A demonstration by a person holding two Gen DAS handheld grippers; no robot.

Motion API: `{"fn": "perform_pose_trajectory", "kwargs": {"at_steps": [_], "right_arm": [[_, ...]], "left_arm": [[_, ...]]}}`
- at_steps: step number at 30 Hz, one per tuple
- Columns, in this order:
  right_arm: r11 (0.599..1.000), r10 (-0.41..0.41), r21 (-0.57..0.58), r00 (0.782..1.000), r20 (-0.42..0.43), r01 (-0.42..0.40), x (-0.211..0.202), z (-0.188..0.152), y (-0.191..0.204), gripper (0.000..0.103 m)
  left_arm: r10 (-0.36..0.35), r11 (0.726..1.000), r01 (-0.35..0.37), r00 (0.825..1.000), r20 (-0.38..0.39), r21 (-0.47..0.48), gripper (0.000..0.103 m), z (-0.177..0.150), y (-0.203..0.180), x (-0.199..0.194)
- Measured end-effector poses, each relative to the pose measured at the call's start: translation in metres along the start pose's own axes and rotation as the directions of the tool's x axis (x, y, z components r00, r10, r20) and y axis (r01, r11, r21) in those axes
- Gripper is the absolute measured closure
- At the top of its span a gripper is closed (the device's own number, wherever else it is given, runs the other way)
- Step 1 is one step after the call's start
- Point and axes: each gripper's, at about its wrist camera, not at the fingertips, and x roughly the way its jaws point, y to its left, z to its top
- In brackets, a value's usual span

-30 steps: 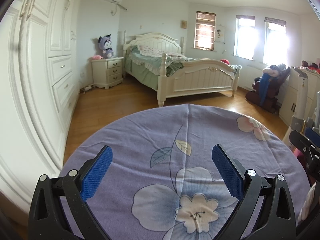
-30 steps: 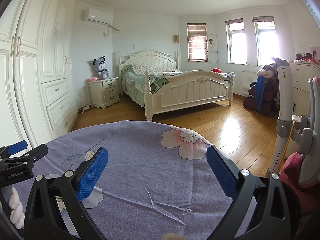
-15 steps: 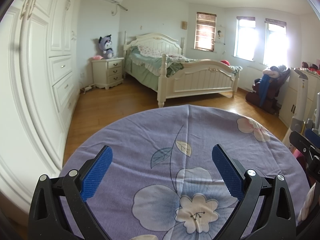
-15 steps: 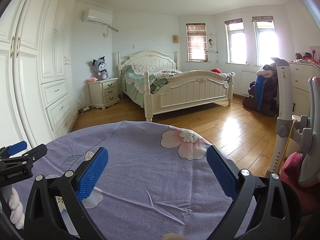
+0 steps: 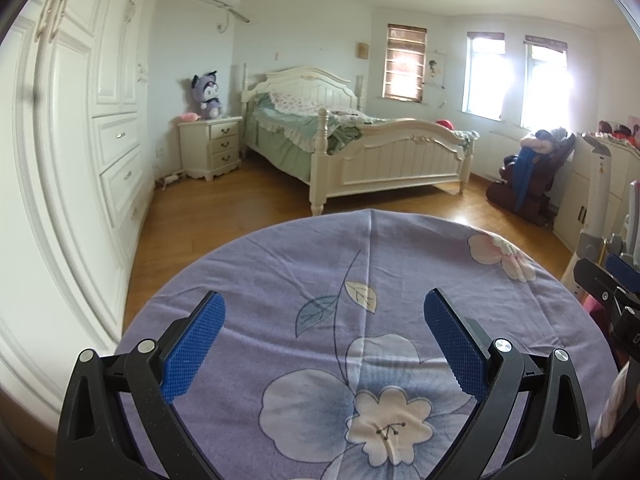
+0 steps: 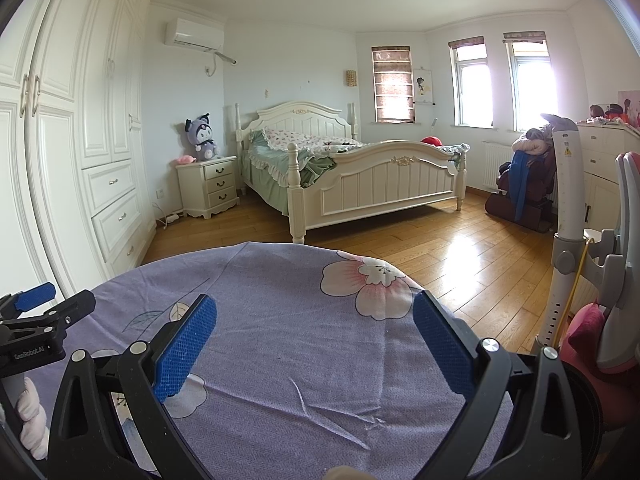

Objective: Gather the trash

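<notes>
Only tablecloth (image 5: 360,264) between left gripper (image 5: 324,334) pads

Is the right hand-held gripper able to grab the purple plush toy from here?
Probably not. The right hand-held gripper hovers open over the purple tablecloth, and the plush toy sits across the room on the nightstand.

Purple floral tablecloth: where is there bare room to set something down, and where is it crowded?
The whole tablecloth shows bare, from the pink flower at its far right edge to the blue flower near the left claw. The right claw hangs open over plain cloth. The only crowding is the grey stand off the right edge.
</notes>
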Motion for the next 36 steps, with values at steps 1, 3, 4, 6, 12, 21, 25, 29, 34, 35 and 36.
{"fn": "perform_pose_trajectory", "kwargs": {"at_steps": [1, 3, 4, 6, 12, 21, 25, 29, 34, 35, 36], "right_arm": [[1.0, 0.0, 0.0, 1.0, 0.0, 0.0, 0.0, 0.0, 0.0002, 0.006], [1.0, -0.001, 0.001, 1.0, 0.0, 0.001, 0.0, 0.0, 0.0003, 0.006], [1.0, 0.0, 0.001, 1.0, 0.0, 0.0, 0.0, 0.0, 0.0003, 0.006], [1.0, -0.001, 0.001, 1.0, 0.0, 0.001, -0.0001, 0.0, 0.0003, 0.006], [1.0, 0.0, 0.001, 1.0, 0.0, 0.0, 0.0, 0.0001, 0.0002, 0.006], [1.0, 0.0, 0.001, 1.0, 0.0, 0.0, 0.0, 0.0002, 0.0001, 0.006], [1.0, -0.001, 0.001, 1.0, 0.0, 0.001, 0.0, 0.0002, 0.0004, 0.006], [1.0, 0.0, 0.002, 1.0, 0.0, 0.0, 0.0, 0.0002, 0.0003, 0.006], [1.0, 0.0, 0.001, 1.0, 0.0, 0.0, 0.0, 0.0002, 0.0004, 0.006], [1.0, 0.0, 0.001, 1.0, 0.0, 0.0, -0.0001, 0.0002, 0.0006, 0.006], [1.0, 0.0, 0.002, 1.0, 0.0, 0.0, 0.0, 0.0003, 0.0006, 0.006]], "left_arm": [[0.0, 1.0, 0.0, 1.0, 0.002, 0.002, 0.005, 0.0, -0.0005, -0.0004], [0.0, 1.0, 0.0, 1.0, 0.003, 0.004, 0.005, -0.0002, -0.0009, -0.0012], [-0.001, 1.0, 0.001, 1.0, 0.003, 0.003, 0.005, -0.0003, -0.0008, -0.0011], [-0.002, 1.0, 0.002, 1.0, 0.002, 0.002, 0.005, -0.0002, -0.0011, -0.001], [-0.002, 1.0, 0.002, 1.0, 0.004, 0.006, 0.005, -0.0006, -0.0017, -0.0009], [-0.002, 1.0, 0.002, 1.0, 0.004, 0.004, 0.005, -0.0011, -0.0017, -0.0007], [-0.002, 1.0, 0.002, 1.0, 0.005, 0.005, 0.005, -0.0013, -0.0018, -0.0004], [-0.002, 1.0, 0.002, 1.0, 0.006, 0.005, 0.005, -0.0014, -0.0017, -0.0008], [0.0, 1.0, 0.0, 1.0, 0.005, 0.004, 0.005, -0.002, -0.0015, -0.0009], [0.001, 1.0, -0.001, 1.0, 0.005, 0.002, 0.005, -0.0022, -0.0014, -0.001], [0.001, 1.0, -0.001, 1.0, 0.005, 0.001, 0.005, -0.0024, -0.0009, -0.001]]}}
